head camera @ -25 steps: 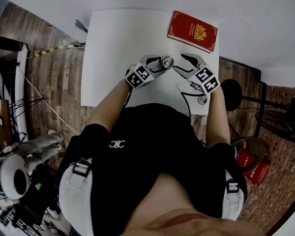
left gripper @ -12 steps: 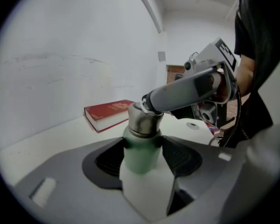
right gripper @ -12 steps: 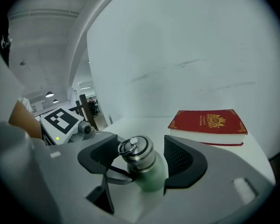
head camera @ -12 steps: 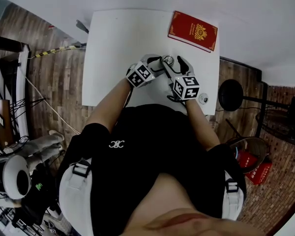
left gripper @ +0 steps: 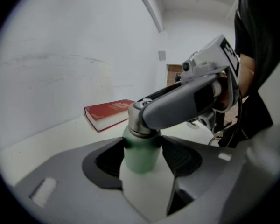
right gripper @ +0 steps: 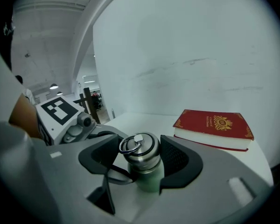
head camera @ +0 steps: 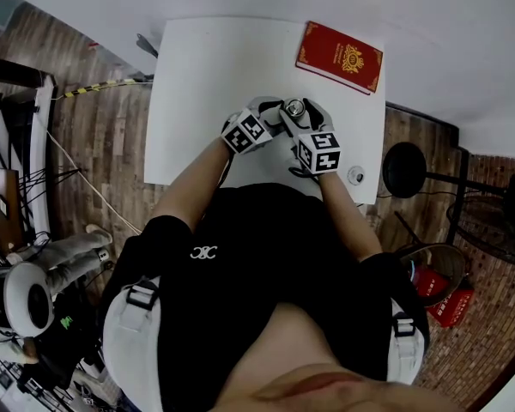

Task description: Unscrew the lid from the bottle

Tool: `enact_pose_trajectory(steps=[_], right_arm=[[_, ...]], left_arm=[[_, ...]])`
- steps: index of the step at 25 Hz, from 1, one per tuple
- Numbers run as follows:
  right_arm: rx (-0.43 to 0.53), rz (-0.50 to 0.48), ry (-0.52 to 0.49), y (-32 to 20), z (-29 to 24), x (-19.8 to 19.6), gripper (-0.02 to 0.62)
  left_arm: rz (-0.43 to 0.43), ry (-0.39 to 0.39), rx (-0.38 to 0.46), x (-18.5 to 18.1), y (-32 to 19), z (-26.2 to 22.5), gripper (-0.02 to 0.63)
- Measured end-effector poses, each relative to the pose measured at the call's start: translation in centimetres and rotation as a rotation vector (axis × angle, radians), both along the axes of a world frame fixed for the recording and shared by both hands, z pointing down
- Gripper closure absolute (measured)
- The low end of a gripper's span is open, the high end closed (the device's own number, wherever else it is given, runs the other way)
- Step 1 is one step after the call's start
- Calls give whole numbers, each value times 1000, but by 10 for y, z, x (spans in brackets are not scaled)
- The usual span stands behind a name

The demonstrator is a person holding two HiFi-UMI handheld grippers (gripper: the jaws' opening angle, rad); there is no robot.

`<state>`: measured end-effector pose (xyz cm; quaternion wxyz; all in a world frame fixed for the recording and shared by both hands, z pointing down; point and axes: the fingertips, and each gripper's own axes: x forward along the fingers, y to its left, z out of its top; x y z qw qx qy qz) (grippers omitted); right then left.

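A green bottle [left gripper: 140,150] with a steel lid [right gripper: 140,148] and ring stands upright on the white table [head camera: 206,75]. My left gripper [left gripper: 140,157] is shut on the green body, a pad pressed on each side. My right gripper [right gripper: 141,161] reaches over from the near side, its jaws spread around the lid. A strip of table shows between its left pad and the lid, so they do not clamp it. In the head view both grippers meet at the lid [head camera: 293,107], the left gripper [head camera: 277,115] from the left and the right gripper [head camera: 301,112] from below.
A red book [head camera: 341,56] lies flat at the table's far right corner. A small round object [head camera: 354,175] sits near the table's right front edge. Beyond that edge stands a black round stool [head camera: 403,168].
My right gripper has swung in from the bottle's right to its near side, and its jaws now stand around the lid. The left gripper and bottle have stayed put.
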<state>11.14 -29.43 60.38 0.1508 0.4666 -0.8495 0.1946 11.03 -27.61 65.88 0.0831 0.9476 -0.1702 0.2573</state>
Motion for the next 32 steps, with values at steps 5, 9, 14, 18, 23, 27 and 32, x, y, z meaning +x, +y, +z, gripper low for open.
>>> enact_pose_trajectory(steps=[5,9,14,18,23,27,32], right_arm=[[11,-221,55,6,0,1,322],[-42,-581,223,16,1,-7,322],[-119,-1147,625,24,11,0,325],[-149,-1397,938,30,19,13,328],[-118,-1252,820,31,14,2,333],[30,-934,519,15,-29,-3,330],[94,-498,130,13,-63,25,328]], left_arm=[[4,-6,3,2,0,-2,298],[6,-7,5,-2,5,-6,298],[4,-14,12,3,2,-3,298],[0,-12,2,1,2,-5,298],[1,-12,-1,1,3,-4,298],[6,-10,-3,0,1,-2,297],[4,-6,-5,2,-1,2,296]])
